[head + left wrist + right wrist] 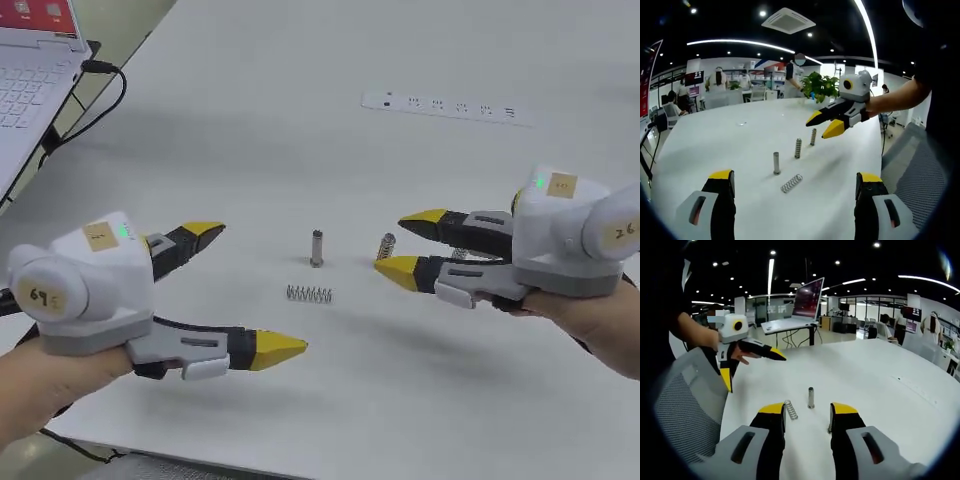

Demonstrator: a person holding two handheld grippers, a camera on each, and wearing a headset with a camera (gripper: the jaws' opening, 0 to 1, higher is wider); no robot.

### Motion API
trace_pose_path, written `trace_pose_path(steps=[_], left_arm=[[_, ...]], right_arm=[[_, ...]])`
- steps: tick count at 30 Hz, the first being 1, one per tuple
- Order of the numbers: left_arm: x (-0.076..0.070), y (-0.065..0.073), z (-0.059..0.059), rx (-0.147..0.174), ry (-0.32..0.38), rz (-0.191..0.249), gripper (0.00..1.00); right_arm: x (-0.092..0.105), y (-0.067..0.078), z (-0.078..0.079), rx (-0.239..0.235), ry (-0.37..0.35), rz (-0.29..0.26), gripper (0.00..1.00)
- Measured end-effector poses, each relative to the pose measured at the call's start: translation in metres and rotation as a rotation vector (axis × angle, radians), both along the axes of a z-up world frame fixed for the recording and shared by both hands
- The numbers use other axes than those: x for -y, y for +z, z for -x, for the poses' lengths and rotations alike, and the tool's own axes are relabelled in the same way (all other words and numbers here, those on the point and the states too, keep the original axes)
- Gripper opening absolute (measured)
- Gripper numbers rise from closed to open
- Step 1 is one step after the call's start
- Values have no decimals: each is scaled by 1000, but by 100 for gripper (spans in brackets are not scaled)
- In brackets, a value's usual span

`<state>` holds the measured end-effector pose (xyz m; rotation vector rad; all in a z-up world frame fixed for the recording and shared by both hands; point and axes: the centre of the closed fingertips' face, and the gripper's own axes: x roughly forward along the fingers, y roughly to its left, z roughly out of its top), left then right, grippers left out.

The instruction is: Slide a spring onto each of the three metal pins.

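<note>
Left gripper (250, 290) is wide open, right gripper (395, 244) half-open, both empty; guessing loose spring (309, 294) gets grabbed for bare pin (317, 248) next.

The head view looks forward and down from above the near edge of the white table (300, 90), close over the left gripper (250, 290) at lower left and the right gripper (395, 243) at right. Each gripper view sits low over the tabletop and looks along its own jaws. The two face each other, so each catches the opposite gripper in its upper half. All three views share the bare pin (316, 248) and the loose spring (308, 294) near mid-frame.
</note>
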<state>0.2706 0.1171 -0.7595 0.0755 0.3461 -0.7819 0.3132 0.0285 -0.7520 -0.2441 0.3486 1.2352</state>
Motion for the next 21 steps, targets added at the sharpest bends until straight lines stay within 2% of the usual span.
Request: trace_pose_path(steps=[7,16,21], left_arm=[[-1,1,0,5,0,1,98],[-3,1,1,2,-7,-1,98],[-3,1,0,4,-4,-1,98]], right_arm=[[-13,-8,11,-5,40,17,33],[-32,-20,17,-7,95,42,29],[-41,-32,17,-15,121,72,28]])
